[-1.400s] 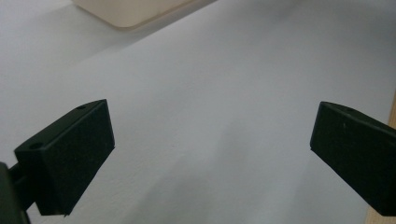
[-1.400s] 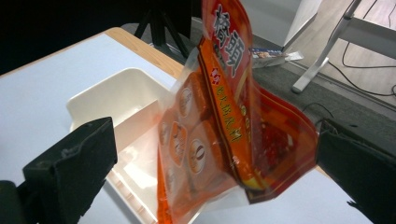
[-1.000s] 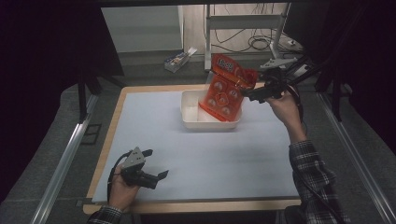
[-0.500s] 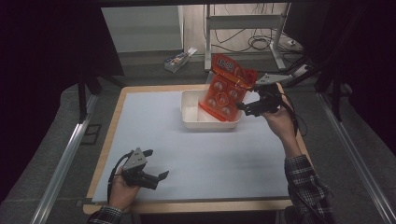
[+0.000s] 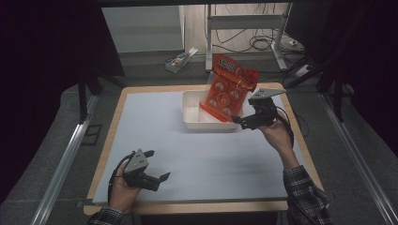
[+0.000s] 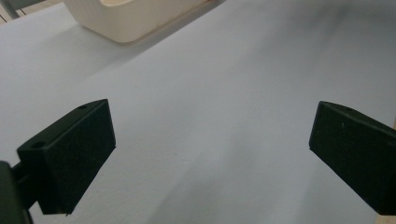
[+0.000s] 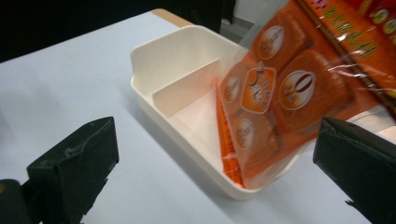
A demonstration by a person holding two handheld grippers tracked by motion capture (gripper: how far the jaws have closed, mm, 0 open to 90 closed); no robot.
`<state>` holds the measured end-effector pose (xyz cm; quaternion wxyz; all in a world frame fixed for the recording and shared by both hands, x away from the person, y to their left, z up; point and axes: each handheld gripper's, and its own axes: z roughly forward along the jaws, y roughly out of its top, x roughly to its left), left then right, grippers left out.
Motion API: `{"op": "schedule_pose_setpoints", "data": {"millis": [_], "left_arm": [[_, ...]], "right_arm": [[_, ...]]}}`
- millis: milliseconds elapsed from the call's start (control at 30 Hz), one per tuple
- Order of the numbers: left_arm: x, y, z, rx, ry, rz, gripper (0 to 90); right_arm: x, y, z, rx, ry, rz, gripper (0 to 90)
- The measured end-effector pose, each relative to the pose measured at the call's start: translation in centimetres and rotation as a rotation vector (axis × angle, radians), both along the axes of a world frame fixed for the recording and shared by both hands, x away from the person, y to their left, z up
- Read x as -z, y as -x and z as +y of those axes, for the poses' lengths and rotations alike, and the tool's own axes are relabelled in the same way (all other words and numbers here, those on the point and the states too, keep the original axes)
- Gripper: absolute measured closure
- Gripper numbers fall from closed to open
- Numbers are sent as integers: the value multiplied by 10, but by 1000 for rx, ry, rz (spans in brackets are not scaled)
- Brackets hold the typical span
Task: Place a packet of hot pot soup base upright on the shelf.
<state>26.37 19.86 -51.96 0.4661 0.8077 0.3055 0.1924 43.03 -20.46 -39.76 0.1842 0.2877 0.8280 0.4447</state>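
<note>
An orange snack bag (image 5: 228, 89) (image 7: 289, 88) stands tilted in the right compartment of a white divided bin (image 5: 193, 112) (image 7: 177, 79), leaning over its far right rim. My right gripper (image 5: 240, 119) (image 7: 215, 163) hovers open just right of the bin's near corner, clear of the bag, with nothing between its jaws. My left gripper (image 5: 159, 166) (image 6: 212, 144) rests open near the table's front left, its jaws spread over bare mat. The bin's edge (image 6: 126, 18) appears far off in the left gripper view.
A pale blue mat (image 5: 155, 131) covers the wooden table (image 5: 291, 112). Beyond the table, a small box (image 5: 180, 58) lies on the floor beside a metal stand (image 5: 244, 23) with cables. A rail (image 5: 65, 159) runs along the left side.
My right gripper has let go of the bag and drawn back toward the near right of the bin. The bag stays leaning in the bin. The left gripper has not moved.
</note>
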Motion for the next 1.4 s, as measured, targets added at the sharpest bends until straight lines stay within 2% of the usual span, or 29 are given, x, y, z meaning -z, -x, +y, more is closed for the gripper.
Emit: {"op": "schedule_pose_setpoints", "data": {"millis": [467, 700, 867, 1167, 1400], "left_arm": [[-1, 2, -1, 0, -19, -20, 10], [0, 2, -2, -3, -35, -29, 13], [0, 3, -3, -4, -55, -41, 13], [0, 3, -4, 4, -52, -39, 13], [1, 3, -5, 12, -49, -36, 13]], "right_arm": [[15, 29, -4, -18, 34, -9, 1], [18, 42, -8, -14, 19, -12, 1], [23, 53, -10, -16, 17, 5, 1], [32, 73, -17, -12, 16, 1, 3], [46, 87, -30, 8, 24, 3, 3]]}}
